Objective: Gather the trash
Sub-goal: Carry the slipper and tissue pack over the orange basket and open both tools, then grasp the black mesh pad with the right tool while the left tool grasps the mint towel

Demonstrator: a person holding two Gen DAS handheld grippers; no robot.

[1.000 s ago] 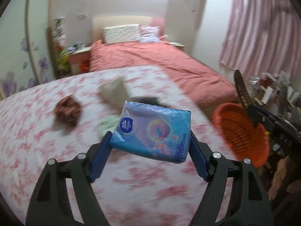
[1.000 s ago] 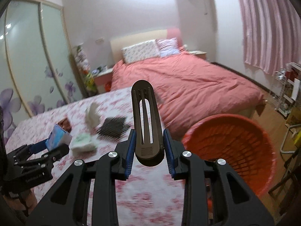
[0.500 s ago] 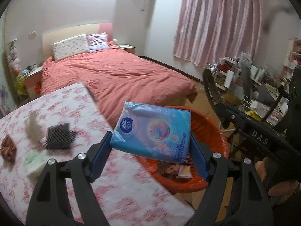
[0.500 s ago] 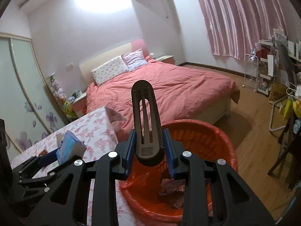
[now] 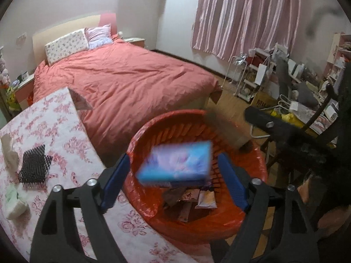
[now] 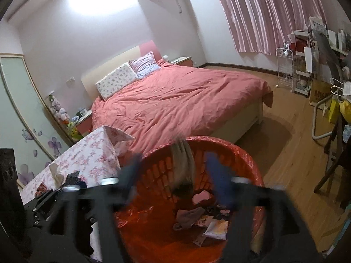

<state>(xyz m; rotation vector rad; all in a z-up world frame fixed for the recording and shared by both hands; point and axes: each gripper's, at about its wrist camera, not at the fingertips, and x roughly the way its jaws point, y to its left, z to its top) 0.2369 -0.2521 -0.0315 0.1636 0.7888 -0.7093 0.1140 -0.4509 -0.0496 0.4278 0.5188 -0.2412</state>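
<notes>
Both grippers hang over the orange trash basket point(image 5: 252, 214), also seen in the right wrist view point(image 6: 248, 160). My left gripper point(image 5: 175, 173) is open; the blue tissue pack point(image 5: 175, 164) is blurred, loose between the spread jaws, falling toward the basket. My right gripper point(image 6: 175, 179) is open and motion-blurred; the dark flat comb-like piece point(image 6: 182, 164) is a blurred streak dropping between its jaws. Wrappers and paper scraps point(image 6: 206, 219) lie in the basket's bottom.
The floral-cloth table point(image 5: 65, 131) at left holds a black mesh piece point(image 5: 34, 164), a white crumpled tissue point(image 5: 8, 151) and a pale green wad point(image 5: 15, 201). A red-covered bed point(image 5: 122, 76) lies behind. Cluttered shelves and chair point(image 5: 296, 92) stand right.
Both grippers opened over the basket. The blue tissue pack and the dark comb-like piece left the jaws and are falling. Both views tilted down toward the basket.
</notes>
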